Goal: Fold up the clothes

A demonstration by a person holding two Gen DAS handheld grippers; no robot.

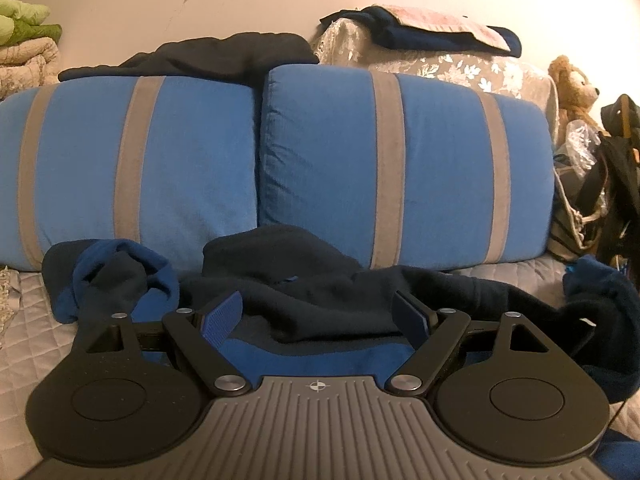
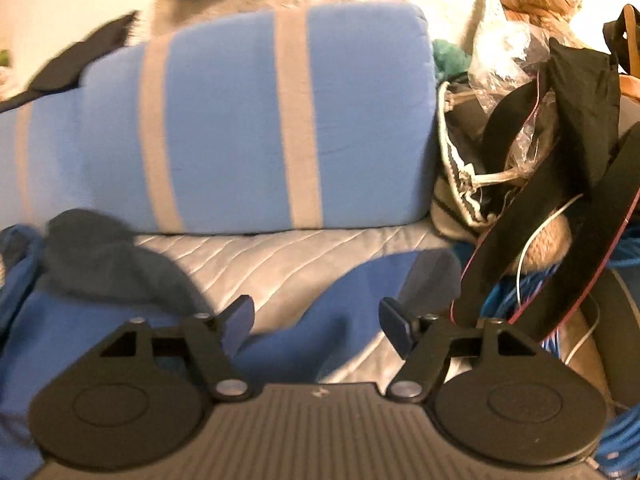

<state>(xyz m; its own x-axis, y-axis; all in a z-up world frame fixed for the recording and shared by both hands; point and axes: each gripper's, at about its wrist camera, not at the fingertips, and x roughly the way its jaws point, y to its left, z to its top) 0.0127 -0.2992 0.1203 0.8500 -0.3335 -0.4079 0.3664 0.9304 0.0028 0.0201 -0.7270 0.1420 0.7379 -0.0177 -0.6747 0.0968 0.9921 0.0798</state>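
Fleece garment (image 1: 320, 304) unlabelled; no writing readable.

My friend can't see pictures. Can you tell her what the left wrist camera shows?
The open left gripper hovers over a crumpled dark navy and blue garment lying on a grey quilted bed cover. Behind it stand two blue cushions with grey stripes, and a teddy bear sits far right.
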